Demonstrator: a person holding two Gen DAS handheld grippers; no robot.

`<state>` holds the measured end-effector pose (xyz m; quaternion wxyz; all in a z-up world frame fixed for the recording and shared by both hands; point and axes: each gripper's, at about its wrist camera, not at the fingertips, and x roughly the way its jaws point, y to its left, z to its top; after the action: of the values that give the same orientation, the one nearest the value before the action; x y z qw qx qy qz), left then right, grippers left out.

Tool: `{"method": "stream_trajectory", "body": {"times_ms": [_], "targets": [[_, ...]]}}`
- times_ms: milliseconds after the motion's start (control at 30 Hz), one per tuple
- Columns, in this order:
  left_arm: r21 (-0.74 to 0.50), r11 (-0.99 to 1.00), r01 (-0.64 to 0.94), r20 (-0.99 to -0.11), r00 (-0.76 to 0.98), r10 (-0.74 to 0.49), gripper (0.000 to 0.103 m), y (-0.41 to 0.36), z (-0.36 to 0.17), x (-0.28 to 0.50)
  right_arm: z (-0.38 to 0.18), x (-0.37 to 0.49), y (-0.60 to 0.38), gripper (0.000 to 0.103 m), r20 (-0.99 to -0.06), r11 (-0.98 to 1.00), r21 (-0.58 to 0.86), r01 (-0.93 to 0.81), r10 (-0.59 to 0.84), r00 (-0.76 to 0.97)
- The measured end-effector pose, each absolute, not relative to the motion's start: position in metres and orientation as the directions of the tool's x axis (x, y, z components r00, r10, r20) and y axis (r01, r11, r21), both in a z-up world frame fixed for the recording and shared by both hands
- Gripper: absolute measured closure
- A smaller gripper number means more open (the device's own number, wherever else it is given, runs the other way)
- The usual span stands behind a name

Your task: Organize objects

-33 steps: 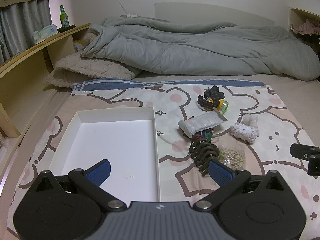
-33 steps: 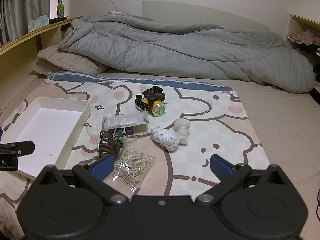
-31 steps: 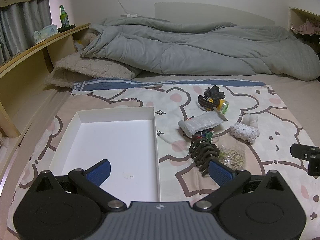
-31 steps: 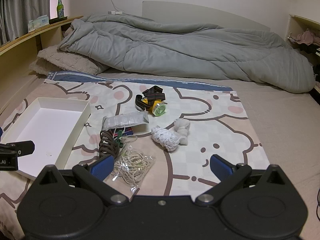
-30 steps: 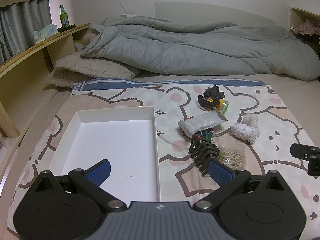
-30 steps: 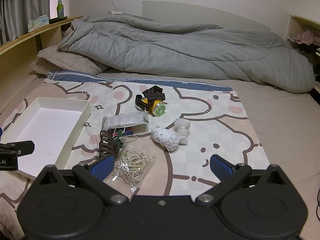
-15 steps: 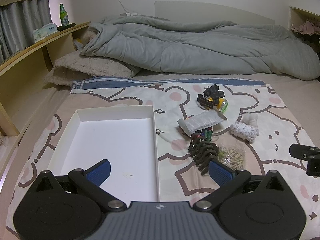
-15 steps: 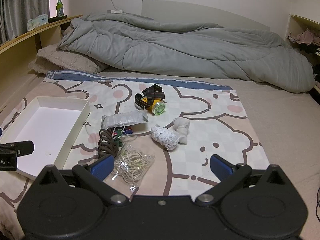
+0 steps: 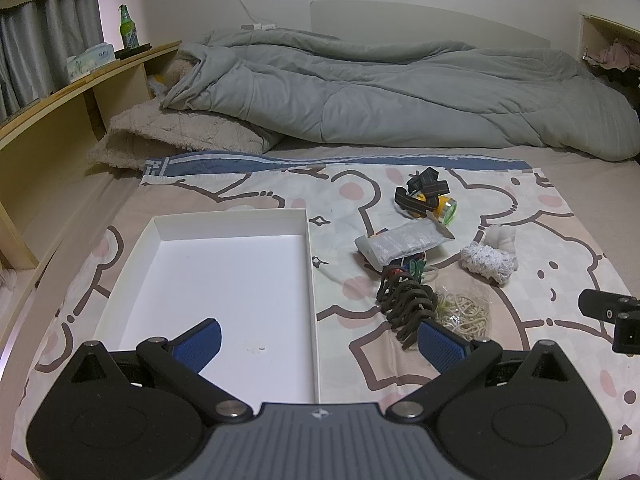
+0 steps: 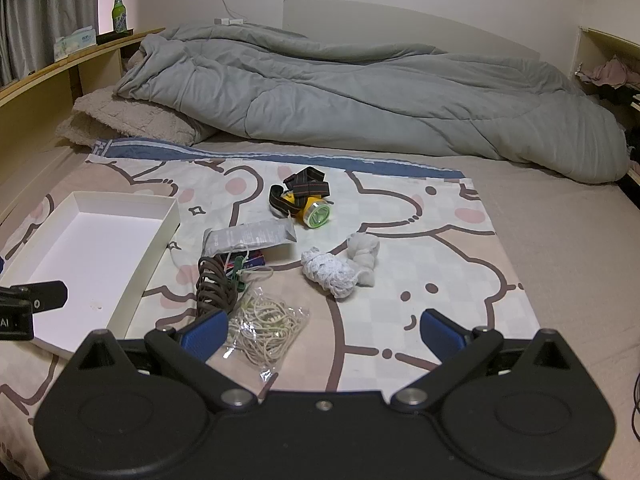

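The letters "AI" (image 10: pixel 5 323) show in white on the black gripper body at the left edge of the right wrist view. Print on the silver packet (image 10: pixel 248 236) and the bottle label (image 10: pixel 117 16) is too small to read.

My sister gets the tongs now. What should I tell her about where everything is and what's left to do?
Left tongs: open, holding nothing, hanging over the near end of the white tray.
Right tongs: open, holding nothing, just behind the bag of rubber bands.
The tray has nothing in it yet, so nothing is sorted.
All still on the bear blanket, right of the tray: brown coiled cord, silver packet, yellow headlamp, white string bundle, white cloth knot and some small bits under the packet.
Left to do: probably move each one into the tray.
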<state>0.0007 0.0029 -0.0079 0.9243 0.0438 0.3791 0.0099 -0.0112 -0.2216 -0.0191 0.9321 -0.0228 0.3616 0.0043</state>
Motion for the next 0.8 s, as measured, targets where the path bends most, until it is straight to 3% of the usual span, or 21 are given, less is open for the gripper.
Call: {"method": "stream_trajectory", "body": {"times_ms": [800], "targets": [[0.086, 0.996, 0.015, -0.711, 0.702, 0.050, 0.000, 0.0037, -0.0078, 0.0023, -0.0168, -0.0111, -0.2195, 0.000, -0.683, 0.999, -0.042, -0.027, -0.009, 0.731]]}}
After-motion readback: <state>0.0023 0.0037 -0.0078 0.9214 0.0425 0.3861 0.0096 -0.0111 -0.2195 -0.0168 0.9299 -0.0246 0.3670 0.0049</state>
